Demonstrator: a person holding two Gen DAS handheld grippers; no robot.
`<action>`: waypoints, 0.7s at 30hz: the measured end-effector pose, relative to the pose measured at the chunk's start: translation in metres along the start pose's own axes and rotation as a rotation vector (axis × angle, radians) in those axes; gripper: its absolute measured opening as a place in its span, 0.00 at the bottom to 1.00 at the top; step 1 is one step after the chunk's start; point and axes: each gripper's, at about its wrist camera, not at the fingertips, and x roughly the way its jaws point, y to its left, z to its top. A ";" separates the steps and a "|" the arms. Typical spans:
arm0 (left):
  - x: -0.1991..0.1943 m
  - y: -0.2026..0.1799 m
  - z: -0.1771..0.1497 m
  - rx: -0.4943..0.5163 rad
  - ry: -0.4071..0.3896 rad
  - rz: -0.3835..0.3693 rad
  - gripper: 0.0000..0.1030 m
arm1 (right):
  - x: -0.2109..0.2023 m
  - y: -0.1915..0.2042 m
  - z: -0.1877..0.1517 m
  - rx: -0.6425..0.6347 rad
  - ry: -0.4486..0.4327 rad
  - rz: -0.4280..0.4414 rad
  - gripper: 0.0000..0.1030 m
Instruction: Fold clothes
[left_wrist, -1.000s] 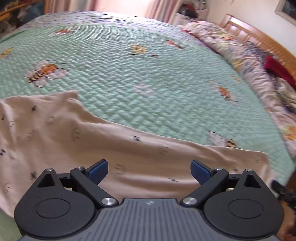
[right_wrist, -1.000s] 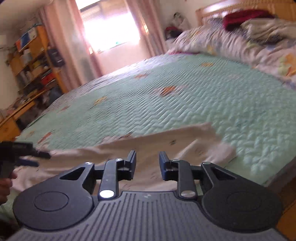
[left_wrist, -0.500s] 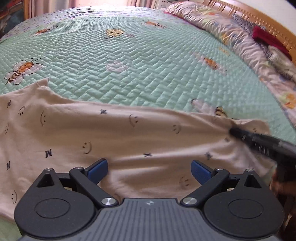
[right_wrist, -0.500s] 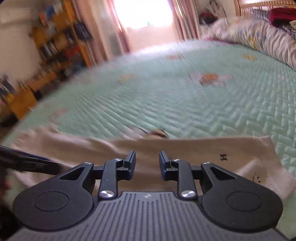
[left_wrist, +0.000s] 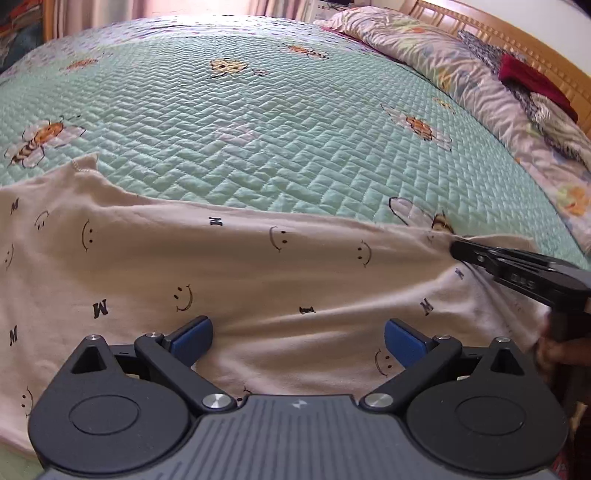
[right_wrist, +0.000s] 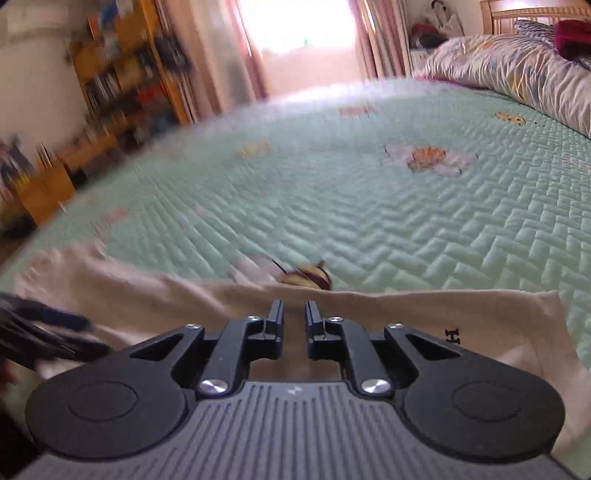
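Left wrist view, nearest first: the left gripper (left_wrist: 298, 338) has its blue-padded fingers (left_wrist: 192, 334) spread wide apart over the cream T-shirt (left_wrist: 258, 273), with nothing between them. The shirt, printed with small smiley faces and letters, lies spread across the near edge of the bed on a mint-green quilted bedspread (left_wrist: 277, 129), its cloth pulled into long creases that run toward the right. There the right gripper (left_wrist: 456, 252) comes in from the side, its dark tip at the shirt's far edge where the folds gather — the cloth looks pinched at that point. Beyond the shirt the bedspread shows embroidered bees and daisies, and further right a rumpled floral duvet (left_wrist: 461, 74) lies along the wooden headboard (left_wrist: 517, 44), with a dark red garment (left_wrist: 532, 79) on top of it. Right wrist view: the right gripper (right_wrist: 294, 314) has its black fingers (right_wrist: 275, 317) drawn nearly together, only a narrow gap left, with the T-shirt (right_wrist: 406, 314) edge running between and under them — whether the pads actually clamp the fabric I cannot tell from here. A bee motif (right_wrist: 308, 277) on the bedspread (right_wrist: 369, 206) sits just past the fingertips. The left gripper (right_wrist: 74, 321) shows blurred at the far left edge. Farther off are pink curtains (right_wrist: 236, 48) beside a bright window and cluttered orange shelves (right_wrist: 110, 81).
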 end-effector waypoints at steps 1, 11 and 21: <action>-0.002 0.002 0.001 -0.017 -0.003 -0.007 0.97 | 0.004 -0.005 0.002 0.016 -0.018 0.005 0.04; -0.060 0.046 0.004 -0.121 -0.100 -0.024 0.96 | -0.063 0.009 -0.005 0.113 -0.105 0.105 0.19; -0.059 0.093 -0.035 -0.172 -0.022 0.059 0.95 | -0.063 0.041 -0.030 0.103 -0.016 0.031 0.27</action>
